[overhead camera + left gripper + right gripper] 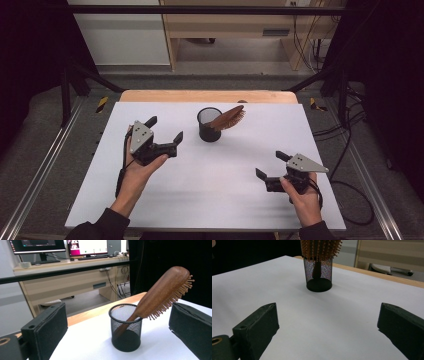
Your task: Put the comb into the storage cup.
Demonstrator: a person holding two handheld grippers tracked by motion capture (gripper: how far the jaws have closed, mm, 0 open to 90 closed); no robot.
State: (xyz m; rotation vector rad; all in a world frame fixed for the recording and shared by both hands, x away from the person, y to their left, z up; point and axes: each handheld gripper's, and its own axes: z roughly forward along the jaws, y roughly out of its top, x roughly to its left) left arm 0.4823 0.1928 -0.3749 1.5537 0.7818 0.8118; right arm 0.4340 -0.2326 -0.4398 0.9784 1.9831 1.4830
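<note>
White tabletop: left gripper, right gripper jaws wide apart, empty; brown wooden hairbrush leaning in black mesh cup.

White table surface with one mesh cup standing on it.

The flat white rectangular tabletop rests on a light wooden board whose edge shows as a strip along the far side. A black round wire-mesh cup stands upright on the white surface, near the middle of its far half, casting a soft shadow. A brown wooden hairbrush sits handle-down inside the cup, leaning over its rim, so it does not touch the tabletop itself.
</note>
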